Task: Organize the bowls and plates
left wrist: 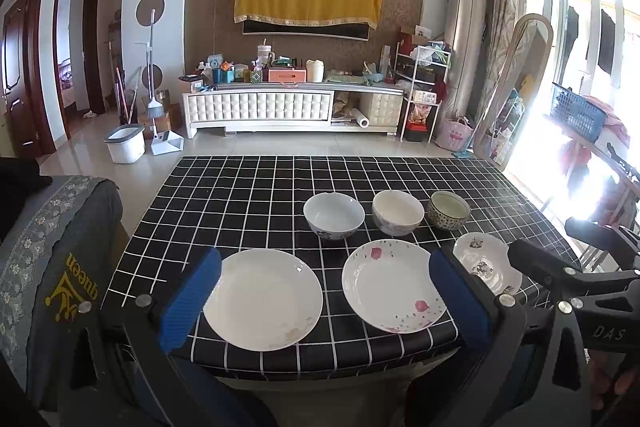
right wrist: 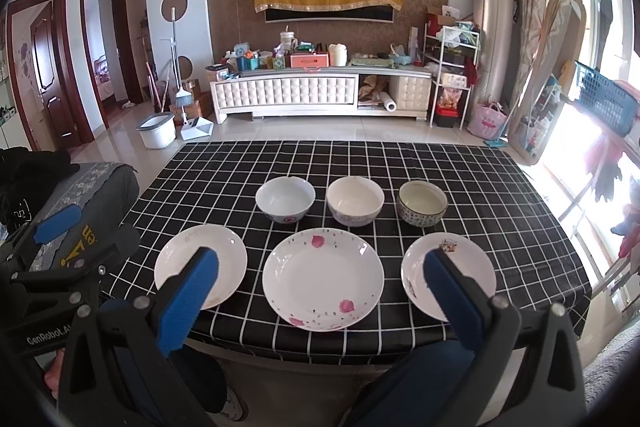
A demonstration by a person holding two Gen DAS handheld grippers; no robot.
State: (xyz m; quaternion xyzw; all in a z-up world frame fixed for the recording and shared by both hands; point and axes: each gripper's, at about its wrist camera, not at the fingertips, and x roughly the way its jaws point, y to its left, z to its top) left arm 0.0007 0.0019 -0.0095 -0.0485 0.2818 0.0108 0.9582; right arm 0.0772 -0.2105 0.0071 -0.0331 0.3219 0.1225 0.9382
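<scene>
On checked table [right wrist: 460, 163], upright plates [right wrist: 323, 279] and bowls [right wrist: 355, 200]; both jaws wide, empty.

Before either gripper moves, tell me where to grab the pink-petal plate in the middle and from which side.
Take the pink-petal plate by its near rim, coming in low from the table's front edge. It lies flat and shallow, so only the raised rim offers a pinch: one finger over, one under. The right gripper is open and roughly centred on it. The bowls behind probably block a far-side approach.
</scene>
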